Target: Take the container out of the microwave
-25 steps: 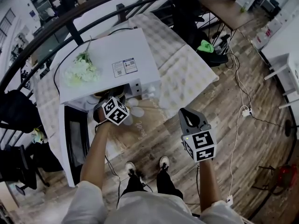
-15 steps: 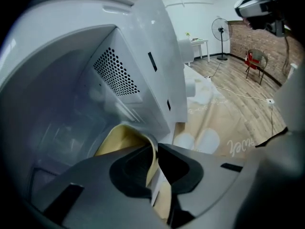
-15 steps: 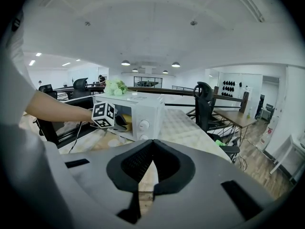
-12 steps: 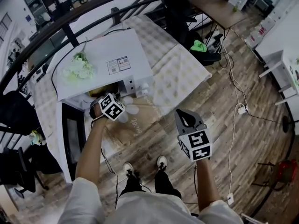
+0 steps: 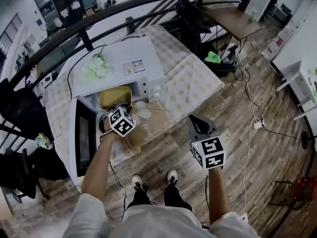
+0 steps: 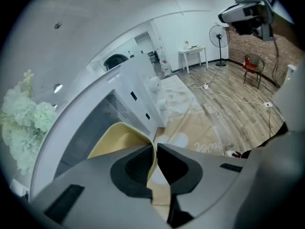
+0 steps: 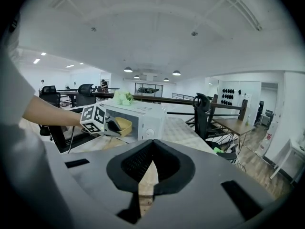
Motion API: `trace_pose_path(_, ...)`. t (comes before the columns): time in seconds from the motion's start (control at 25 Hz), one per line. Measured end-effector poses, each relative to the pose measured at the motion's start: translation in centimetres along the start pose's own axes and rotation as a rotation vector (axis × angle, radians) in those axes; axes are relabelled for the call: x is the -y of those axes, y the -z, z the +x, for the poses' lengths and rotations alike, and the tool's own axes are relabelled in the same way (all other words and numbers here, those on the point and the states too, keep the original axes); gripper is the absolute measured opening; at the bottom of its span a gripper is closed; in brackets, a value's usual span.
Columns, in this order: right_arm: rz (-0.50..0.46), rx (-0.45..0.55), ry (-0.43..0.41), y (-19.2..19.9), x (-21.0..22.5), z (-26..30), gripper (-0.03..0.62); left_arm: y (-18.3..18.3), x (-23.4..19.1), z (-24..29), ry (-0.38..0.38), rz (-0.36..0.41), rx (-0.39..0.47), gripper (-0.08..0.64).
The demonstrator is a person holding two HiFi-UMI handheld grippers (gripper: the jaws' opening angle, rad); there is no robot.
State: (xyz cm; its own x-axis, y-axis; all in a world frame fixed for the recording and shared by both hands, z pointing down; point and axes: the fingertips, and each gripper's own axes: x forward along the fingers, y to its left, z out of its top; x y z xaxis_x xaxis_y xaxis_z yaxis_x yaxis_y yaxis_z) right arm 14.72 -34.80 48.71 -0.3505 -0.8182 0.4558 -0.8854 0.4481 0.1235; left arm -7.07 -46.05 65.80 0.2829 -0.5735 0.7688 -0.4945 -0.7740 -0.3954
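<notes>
Head view, from the left: the microwave door (image 5: pixel 85 138) hangs swung wide open at the left of the white microwave (image 5: pixel 124 66), which stands on a table covered with a pale cloth (image 5: pixel 190 83). A bunch of white flowers (image 5: pixel 97 68) lies on the microwave's top, toward its left. Below them, the yellow container (image 5: pixel 115 97) sits in the open mouth of the microwave, its near edge toward the person. The left gripper (image 5: pixel 120 107) reaches up to that near edge. In the left gripper view its jaws are pinched on the thin yellow rim, one pad inside the wall and one outside.

Further right, the right gripper (image 5: pixel 197 122) is held over the wooden floor (image 5: pixel 237 133), well apart from the microwave and beside the table's edge. In the right gripper view its jaws are pressed together at the tips with nothing between them, and the microwave and container show far off beyond them. At the far right of the cloth, a dark chair (image 5: pixel 193 14) stands near the table.
</notes>
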Motion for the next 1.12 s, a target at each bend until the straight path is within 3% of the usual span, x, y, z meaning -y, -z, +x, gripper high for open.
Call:
trace_pose_path(0.36, -0.041, 0.079, -0.011, -3.2, -1.0, -3.3, 0.014, -1.6, 2.3, -7.9, -0.057, -0.046, 0.089, 0.041)
trace_pose_path(0.56, -0.069, 0.126, -0.020, -5.7, -1.4, -4.0, 0.014, -2.9, 2.8, -12.2, -0.118, -0.027, 0.142, 0.038)
trace_pose_path(0.8, -0.118, 0.178, -0.058, -8.6, -2.9, -4.1, 0.014, -4.3, 0.6, -18.3, -0.231, -0.059, 0.227, 0.037)
trace_pose_path(1.12, -0.186, 0.251, -0.107, -12.7, -5.8, -4.3, 0.014, -3.9, -3.4, -26.8, -0.381, -0.189, 0.367, 0.037)
